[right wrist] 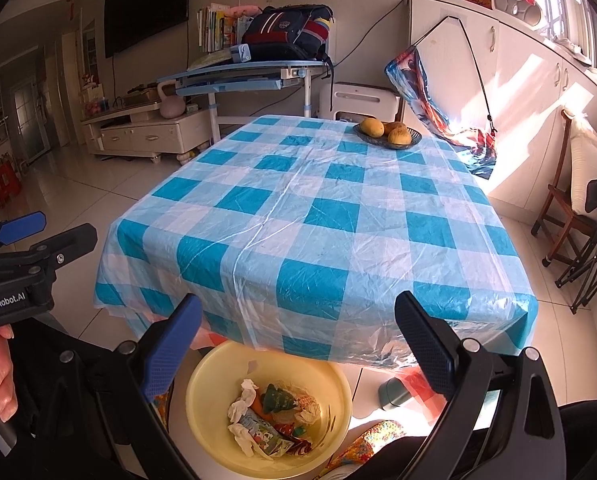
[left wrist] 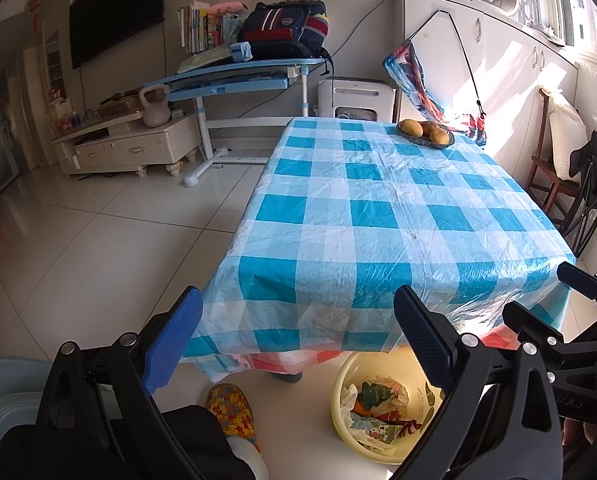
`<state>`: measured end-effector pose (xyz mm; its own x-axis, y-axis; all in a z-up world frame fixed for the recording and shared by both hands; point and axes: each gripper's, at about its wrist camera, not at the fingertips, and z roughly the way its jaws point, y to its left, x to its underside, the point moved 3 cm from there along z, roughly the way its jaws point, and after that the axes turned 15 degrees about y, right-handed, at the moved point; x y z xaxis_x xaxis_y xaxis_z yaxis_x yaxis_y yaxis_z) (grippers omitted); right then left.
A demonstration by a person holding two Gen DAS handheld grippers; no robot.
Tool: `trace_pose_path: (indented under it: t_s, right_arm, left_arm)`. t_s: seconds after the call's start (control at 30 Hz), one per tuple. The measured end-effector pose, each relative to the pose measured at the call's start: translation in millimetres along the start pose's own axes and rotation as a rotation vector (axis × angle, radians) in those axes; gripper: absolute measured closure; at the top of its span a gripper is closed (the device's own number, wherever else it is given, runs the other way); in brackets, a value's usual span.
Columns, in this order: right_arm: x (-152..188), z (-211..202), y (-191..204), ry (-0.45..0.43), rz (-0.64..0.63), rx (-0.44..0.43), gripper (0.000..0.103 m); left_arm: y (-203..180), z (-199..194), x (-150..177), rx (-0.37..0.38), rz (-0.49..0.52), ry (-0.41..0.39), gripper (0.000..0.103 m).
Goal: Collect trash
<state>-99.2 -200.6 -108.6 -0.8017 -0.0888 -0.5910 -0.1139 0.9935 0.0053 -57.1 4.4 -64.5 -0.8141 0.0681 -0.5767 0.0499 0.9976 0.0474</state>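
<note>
While both grippers' jaws gape empty, sunlight streaks the checked worktop (right wrist: pixel 314 216); a yellow basin (right wrist: pixel 218 364) of trash (right wrist: pixel 270 420) sits on the tiled floor (left wrist: pixel 78 248).

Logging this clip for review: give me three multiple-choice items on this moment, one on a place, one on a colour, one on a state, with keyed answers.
1. Where is the yellow basin?
A. on the table
B. on the floor at the table's near edge
C. on the chair

2. The tablecloth is checked in white and
A. blue
B. green
C. red

3. The right gripper is
A. shut on a wrapper
B. shut, holding nothing
C. open, holding nothing

Answers: 1 B, it sits on the floor tiles below the cloth's edge; 2 A, blue squares show; 3 C, its fingers stand wide apart.
</note>
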Motion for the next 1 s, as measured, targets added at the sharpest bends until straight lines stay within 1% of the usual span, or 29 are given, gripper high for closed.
trace_pose_path:
  t_s: [1.0]
  right_arm:
    - [-0.7, -1.9, 0.0, -0.005, 0.001, 0.000, 0.010]
  left_arm:
    - [0.0, 0.1, 0.9, 0.002, 0.001, -0.001, 0.010]
